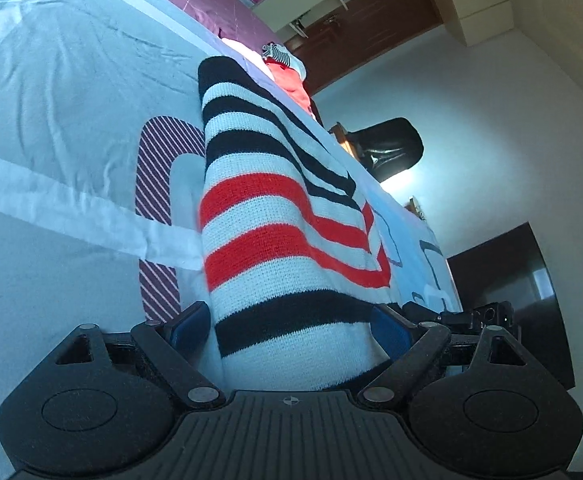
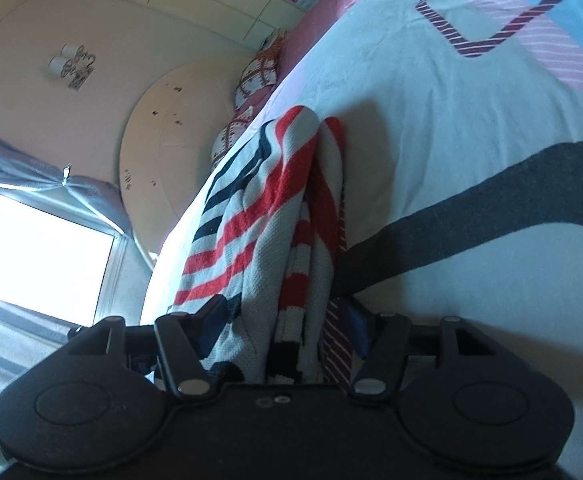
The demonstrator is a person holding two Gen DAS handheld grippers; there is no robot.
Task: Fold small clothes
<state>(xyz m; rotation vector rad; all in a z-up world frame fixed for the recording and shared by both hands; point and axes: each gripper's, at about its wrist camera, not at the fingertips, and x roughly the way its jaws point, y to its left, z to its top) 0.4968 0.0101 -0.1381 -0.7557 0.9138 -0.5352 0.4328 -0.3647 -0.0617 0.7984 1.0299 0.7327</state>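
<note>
Striped knit garment lies on the bedspread, one end bunched between the jaws of each gripper — left gripper and right gripper both clamped on it. Red clothing sits beyond, near the bed edge. Broad bare bedspread alongside; window past the edge.

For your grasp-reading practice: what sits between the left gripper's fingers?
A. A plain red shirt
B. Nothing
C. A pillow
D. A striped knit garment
D: in the left wrist view, the black, white and red striped knit runs down between the left gripper fingers.
</note>
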